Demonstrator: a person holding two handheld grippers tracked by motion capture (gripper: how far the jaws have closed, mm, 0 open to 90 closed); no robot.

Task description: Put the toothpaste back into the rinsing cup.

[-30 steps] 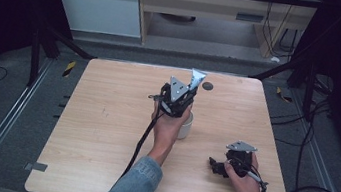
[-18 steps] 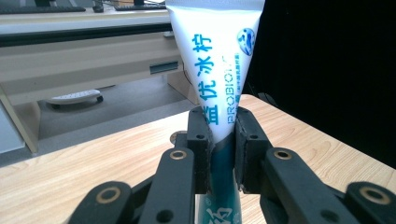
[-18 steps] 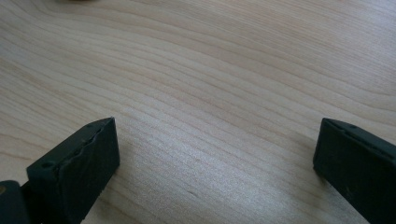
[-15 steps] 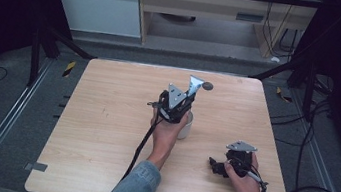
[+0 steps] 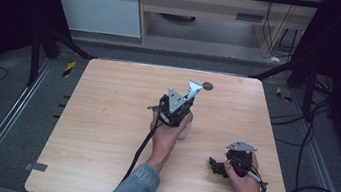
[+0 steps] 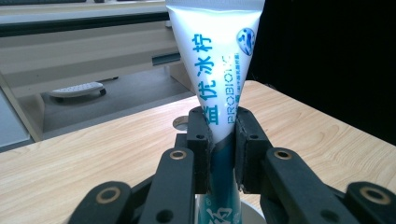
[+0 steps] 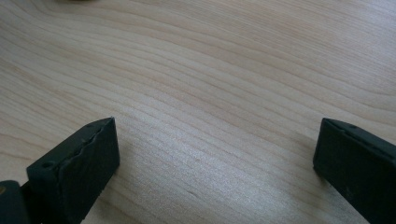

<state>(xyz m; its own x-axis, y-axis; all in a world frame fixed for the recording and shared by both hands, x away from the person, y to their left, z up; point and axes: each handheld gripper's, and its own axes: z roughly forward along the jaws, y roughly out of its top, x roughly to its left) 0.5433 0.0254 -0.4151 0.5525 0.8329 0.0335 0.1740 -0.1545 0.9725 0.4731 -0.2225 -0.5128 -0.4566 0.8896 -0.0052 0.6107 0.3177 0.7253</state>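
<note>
Our left gripper [image 6: 219, 140] has dropped slightly, pinching the white-and-teal toothpaste tube [image 6: 215, 60] above the white cup [image 5: 185, 125].
Right gripper [image 7: 215, 163] spread on bare wooden table [image 5: 105, 117]; small dark disc [image 5: 207, 86] beyond.

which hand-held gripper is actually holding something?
The left hand-held gripper: shut on a white toothpaste tube. The right hand-held gripper is open over bare table.

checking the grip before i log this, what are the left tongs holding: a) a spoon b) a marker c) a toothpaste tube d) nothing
c: in the left gripper view the left tongs are clamped on both sides of a white and teal toothpaste tube with printed lettering, held upright above a white cup.
</note>
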